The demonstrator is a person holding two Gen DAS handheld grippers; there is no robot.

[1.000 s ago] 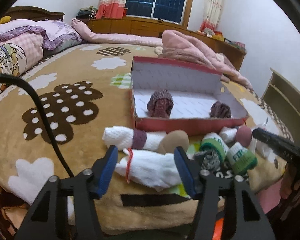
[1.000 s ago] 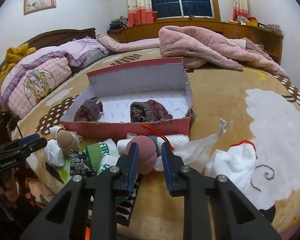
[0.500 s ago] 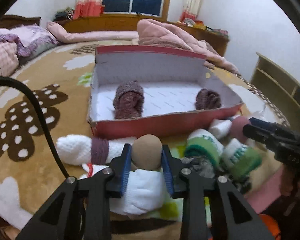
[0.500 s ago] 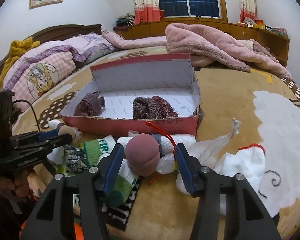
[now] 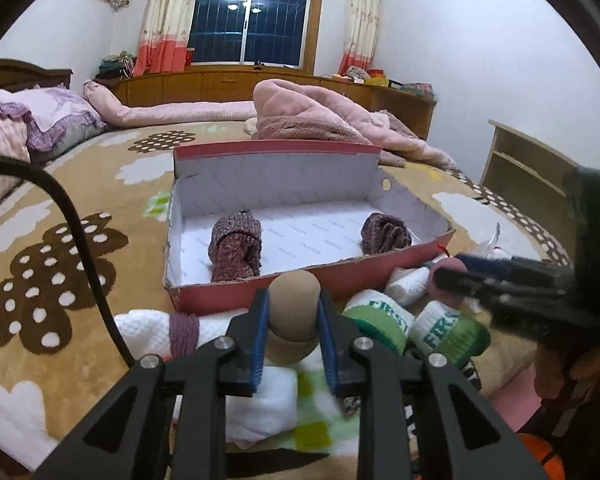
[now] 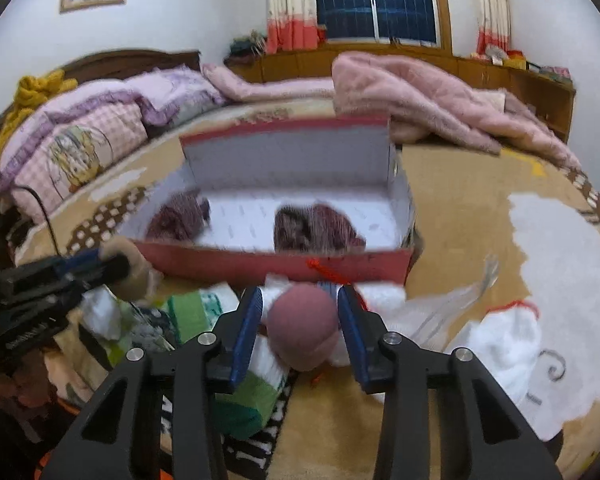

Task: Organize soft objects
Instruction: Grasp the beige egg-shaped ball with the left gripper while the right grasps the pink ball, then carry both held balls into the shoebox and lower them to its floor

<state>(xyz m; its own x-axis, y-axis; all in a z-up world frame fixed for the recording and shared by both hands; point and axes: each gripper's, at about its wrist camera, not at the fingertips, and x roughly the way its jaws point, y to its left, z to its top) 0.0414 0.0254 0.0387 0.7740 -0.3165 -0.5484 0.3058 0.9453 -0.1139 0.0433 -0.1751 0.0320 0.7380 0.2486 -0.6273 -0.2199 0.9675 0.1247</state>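
A red shoebox [image 5: 312,278] with a white inside stands on the bed and holds two maroon knitted rolls [image 5: 236,246] [image 5: 385,234]. My left gripper [image 5: 293,316] is shut on a tan sock ball [image 5: 294,306], held just in front of the box's near wall. My right gripper [image 6: 302,320] has its pads on both sides of a pink sock ball [image 6: 304,326]; the blurred pads touch it or stand a hair off. The box also shows in the right wrist view [image 6: 276,258]. Green-and-white sock rolls [image 5: 380,320] lie between the grippers.
A white rolled sock with a purple band [image 5: 160,330] and white cloths [image 6: 508,344] lie on the tan patterned blanket [image 5: 60,216]. A clear plastic bag [image 6: 456,300] lies at right. A pink quilt [image 5: 320,116] is heaped behind the box. Pillows [image 6: 80,148] lie at left.
My left gripper closed on the tan sock ball and lifted it toward the box. My right gripper opened around the pink ball, then narrowed on it while moving.
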